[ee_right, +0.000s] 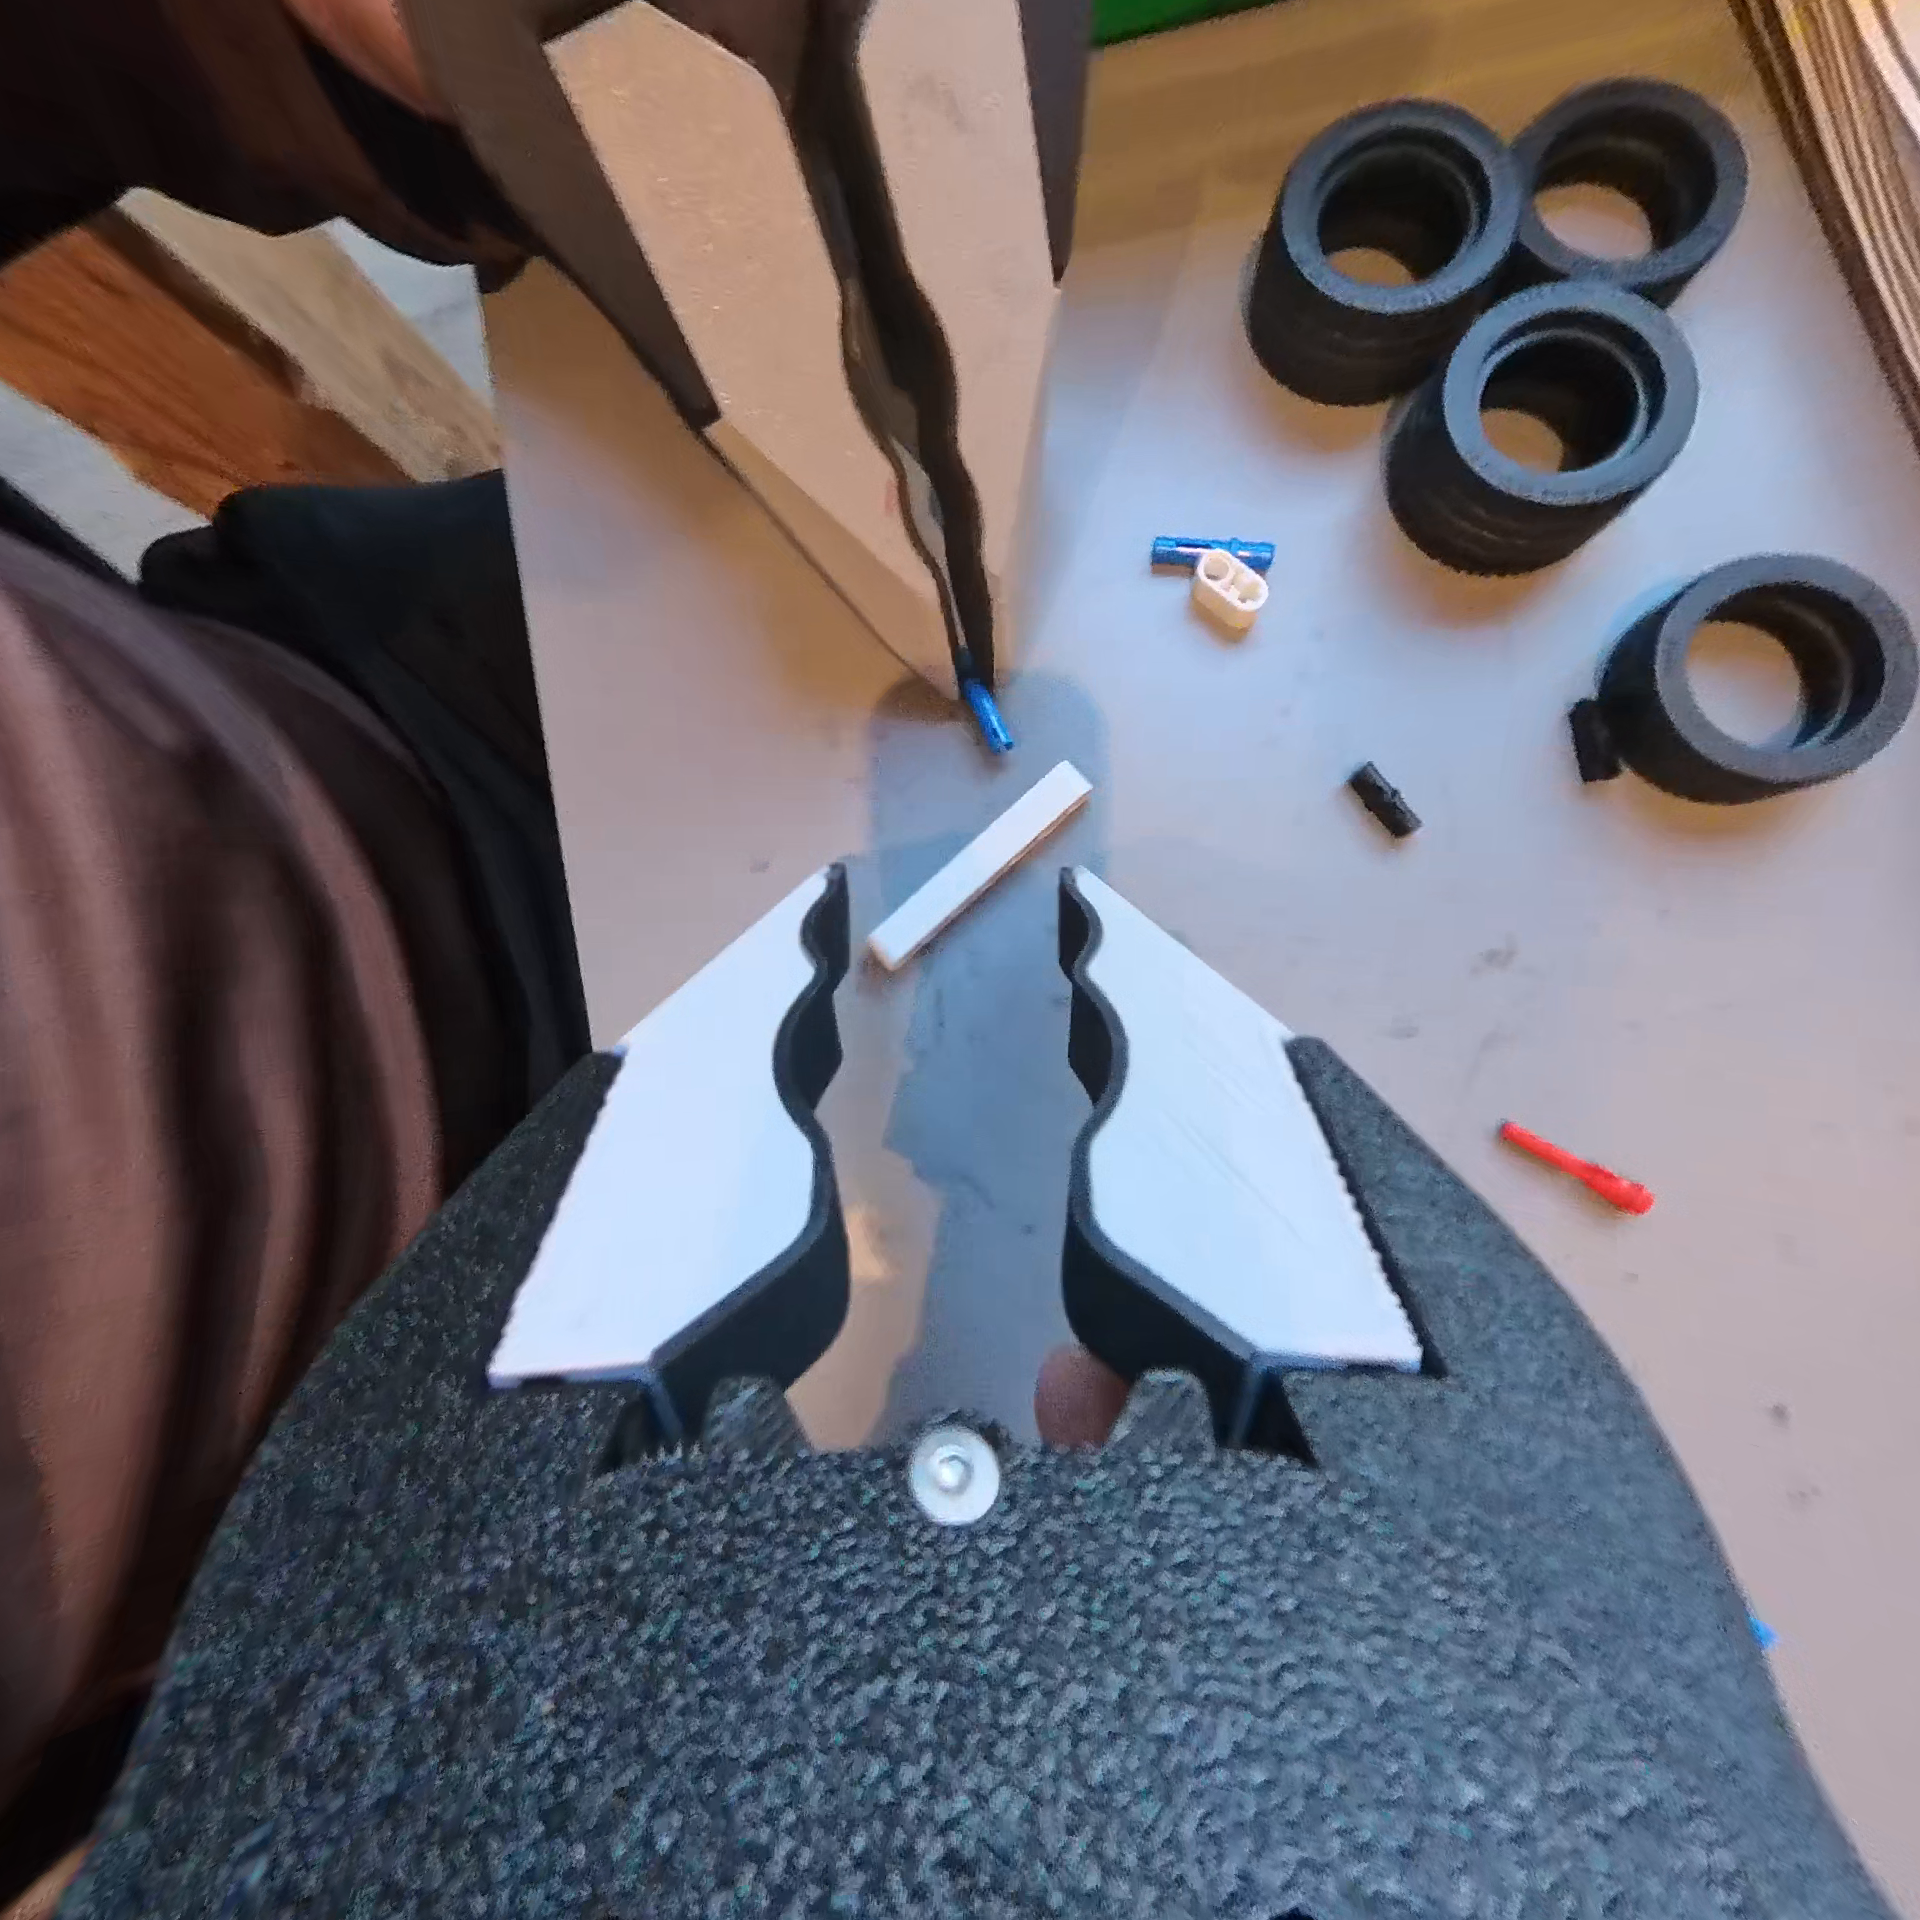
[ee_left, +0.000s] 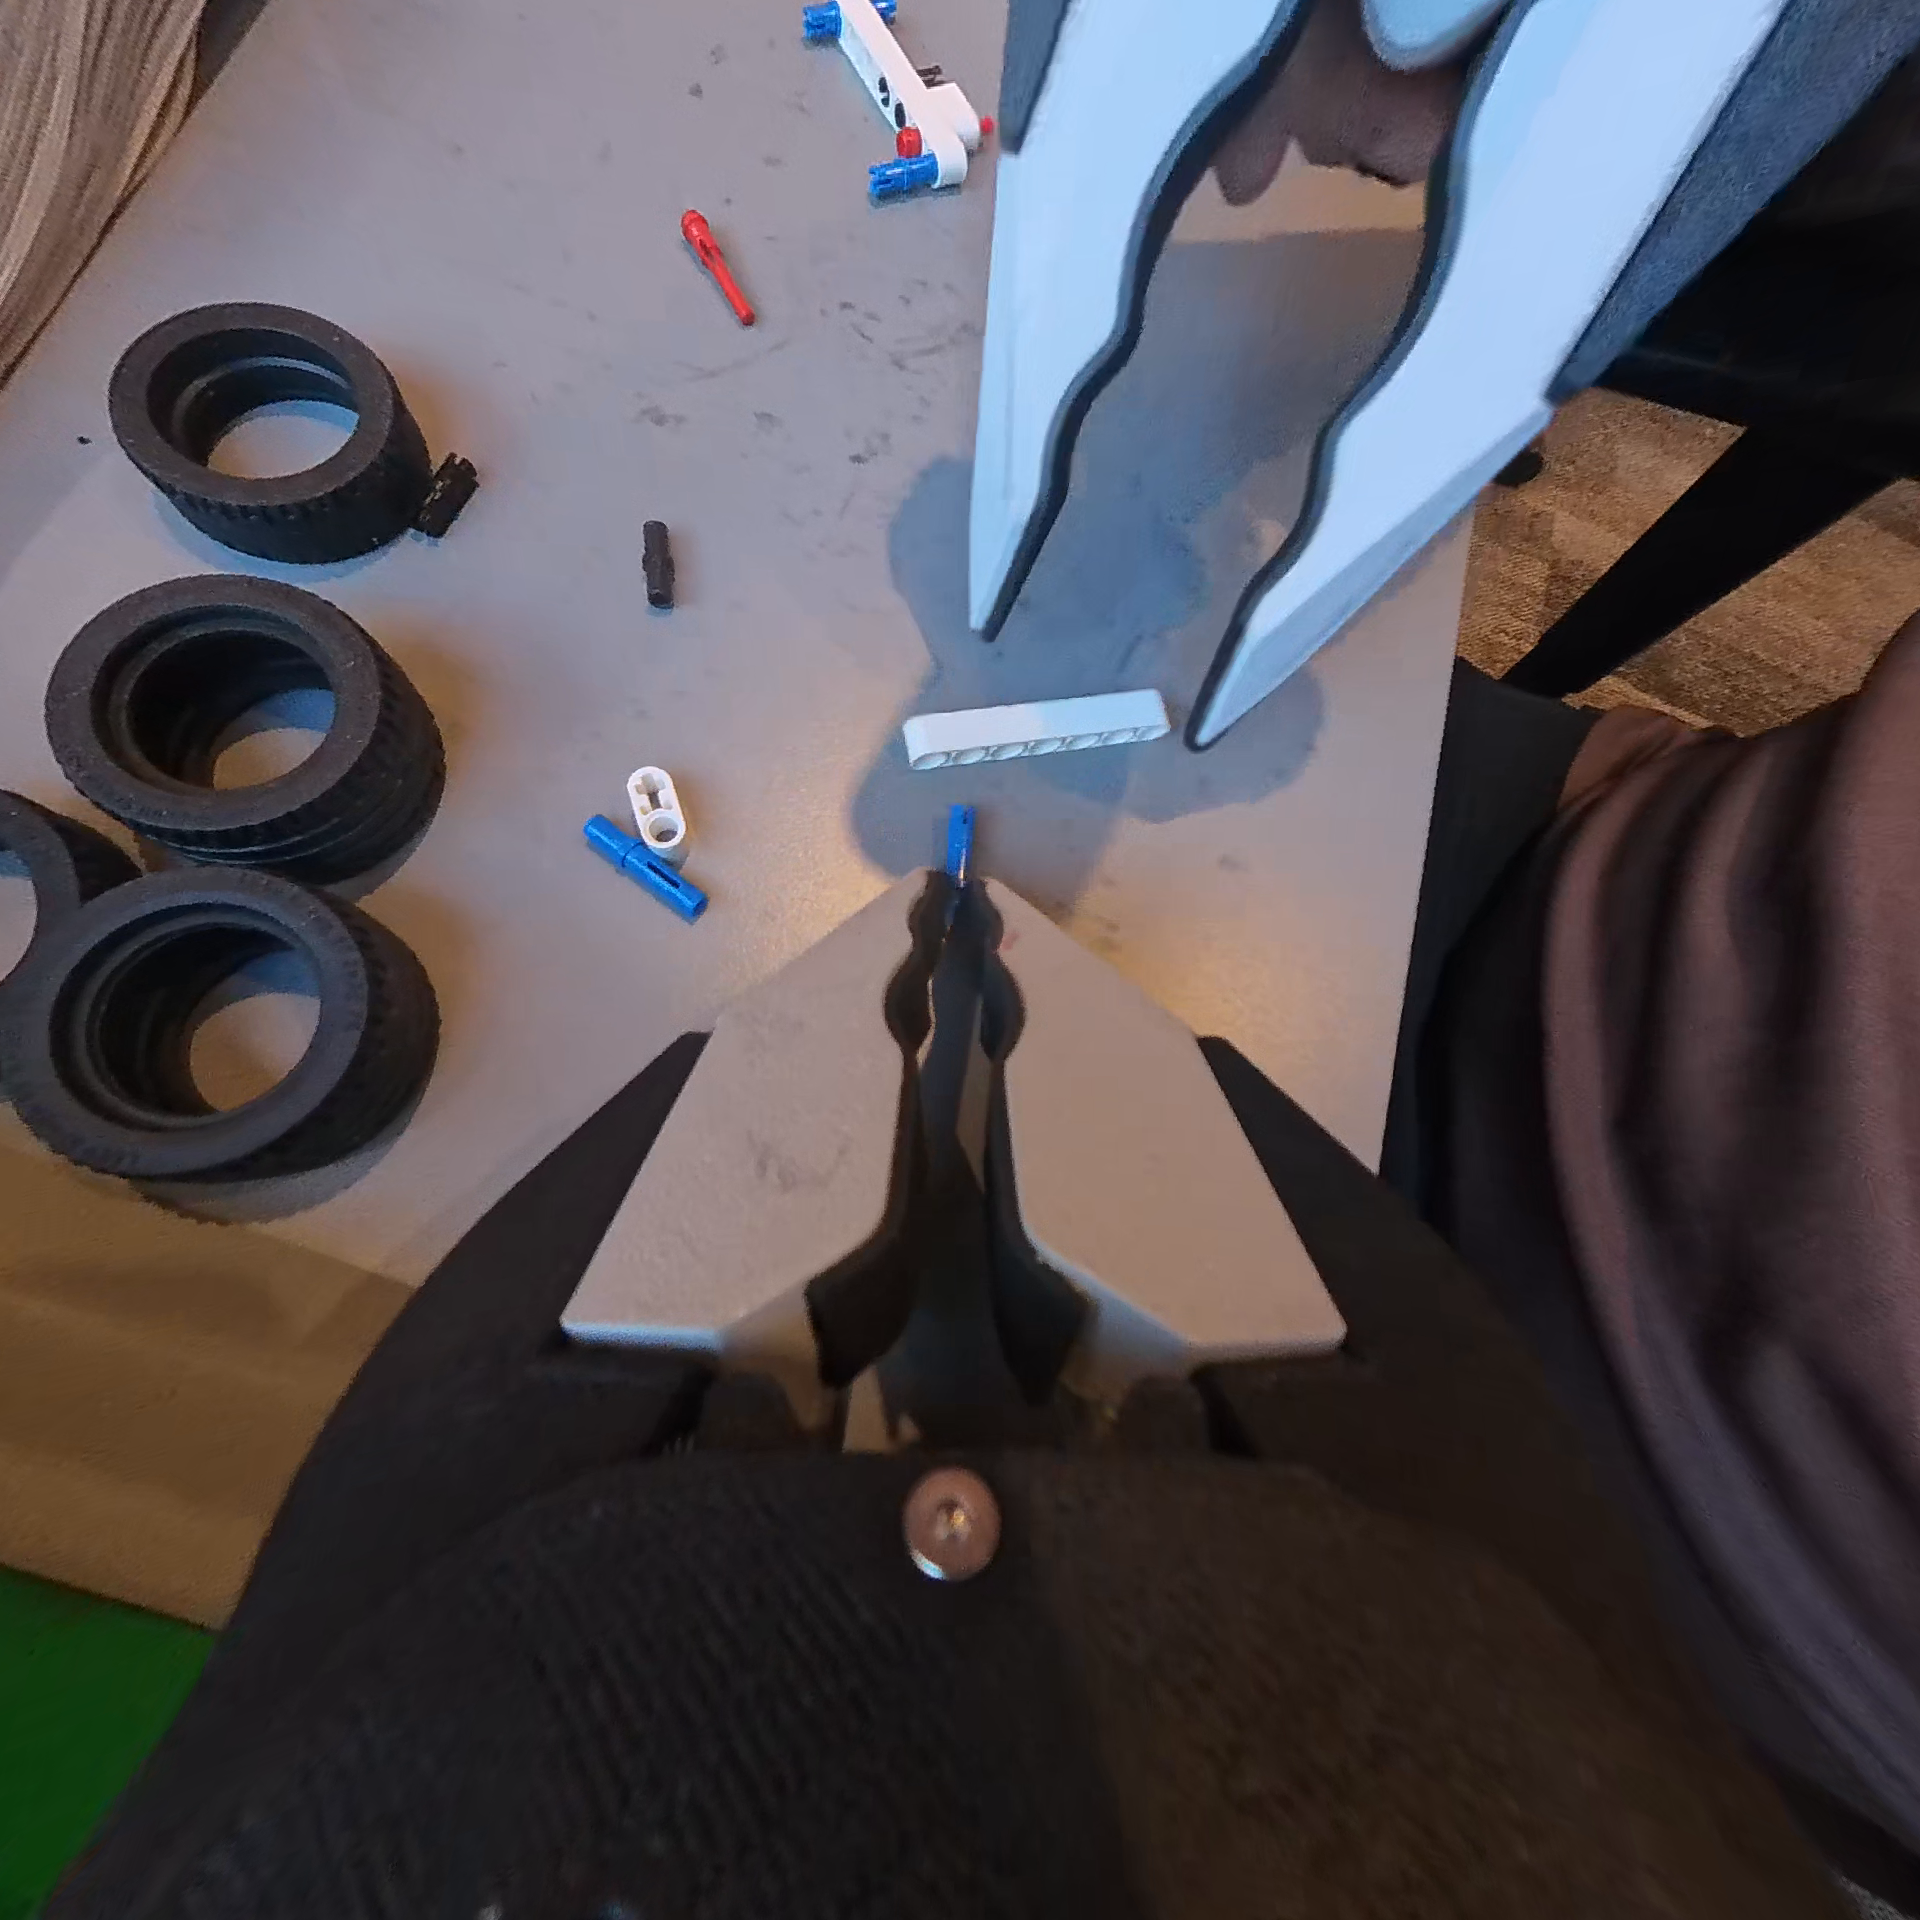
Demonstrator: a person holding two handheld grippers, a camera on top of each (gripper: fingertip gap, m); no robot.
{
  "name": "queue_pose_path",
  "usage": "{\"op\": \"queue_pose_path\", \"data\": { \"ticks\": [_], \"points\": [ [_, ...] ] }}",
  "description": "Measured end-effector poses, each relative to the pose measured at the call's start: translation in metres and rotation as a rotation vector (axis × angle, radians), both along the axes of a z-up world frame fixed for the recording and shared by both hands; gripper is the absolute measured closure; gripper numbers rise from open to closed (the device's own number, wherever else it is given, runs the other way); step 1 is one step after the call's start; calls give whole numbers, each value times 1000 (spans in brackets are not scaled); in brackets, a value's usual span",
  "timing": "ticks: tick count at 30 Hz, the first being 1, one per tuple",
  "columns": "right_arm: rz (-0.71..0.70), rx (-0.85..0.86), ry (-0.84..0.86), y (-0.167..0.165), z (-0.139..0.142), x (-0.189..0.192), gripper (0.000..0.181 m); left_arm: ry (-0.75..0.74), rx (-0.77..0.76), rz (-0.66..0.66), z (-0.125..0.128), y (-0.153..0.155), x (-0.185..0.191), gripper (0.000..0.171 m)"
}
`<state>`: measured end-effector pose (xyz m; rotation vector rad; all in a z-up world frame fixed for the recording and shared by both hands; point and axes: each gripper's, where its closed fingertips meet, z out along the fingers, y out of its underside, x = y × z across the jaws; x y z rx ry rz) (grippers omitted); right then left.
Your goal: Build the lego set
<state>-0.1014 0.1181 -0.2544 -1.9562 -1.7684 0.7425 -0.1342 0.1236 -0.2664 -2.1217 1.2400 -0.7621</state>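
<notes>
The left gripper point(ee_left: 954, 894) is clenched on one blue pin point(ee_left: 958, 836), which sticks out past its tips with its long axis pointing toward 12 o'clock in the left wrist view, straight at the white beam point(ee_left: 1034, 727). That single beam lies flat on the grey table point(ee_left: 582, 436) just beyond the pin, not touching it, its long axis running 9 to 3 o'clock with its row of holes facing the camera.

The right gripper point(ee_right: 954, 914) is released, jaws wide apart and holding nothing; in the right wrist view the beam's near end lies between its tips, the beam slanting toward 1 o'clock.

At 10 o'clock from the pin a second blue pin point(ee_left: 644, 868) touches one small white connector point(ee_left: 657, 803). Farther on, one black pin point(ee_left: 658, 562) lies alone, and another small black piece point(ee_left: 449, 497) rests against a tyre.

Four black tyres point(ee_left: 260, 426) sit at 9 to 10 o'clock, each lying on its side with nothing inside its opening.

Farther off at 11 o'clock lies one red axle pin point(ee_left: 717, 265), and beyond it one white assembly point(ee_left: 904, 88) carrying blue and red pins.
</notes>
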Motion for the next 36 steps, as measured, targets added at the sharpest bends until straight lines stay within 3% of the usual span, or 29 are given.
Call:
{"op": "queue_pose_path", "data": {
  "ticks": [5, 9, 17, 25, 30, 36],
  "points": [
    [-152, 28, -16, -3, -7, 0, 146, 15, 38, 1, 0, 0, 0, 170],
    [-185, 13, -4, -8, -14, 3, 170, 30, 76, -4, 0, -2, 0, 170],
    [-301, -567, 218, -23, 6, 2, 169, 82, 218, -90, 0, -16, 2, 171],
    [-452, -695, 234, -17, 4, 14, 173, 100, 324, -221, 1, -35, 6, 171],
    [-477, -870, 356, -18, 20, 13, 174, 115, 362, -209, 1, -32, 5, 171],
    [-483, -890, 296, -30, 6, 9, 174, 145, 434, -148, 3, -21, 0, 170]
  ]
}}
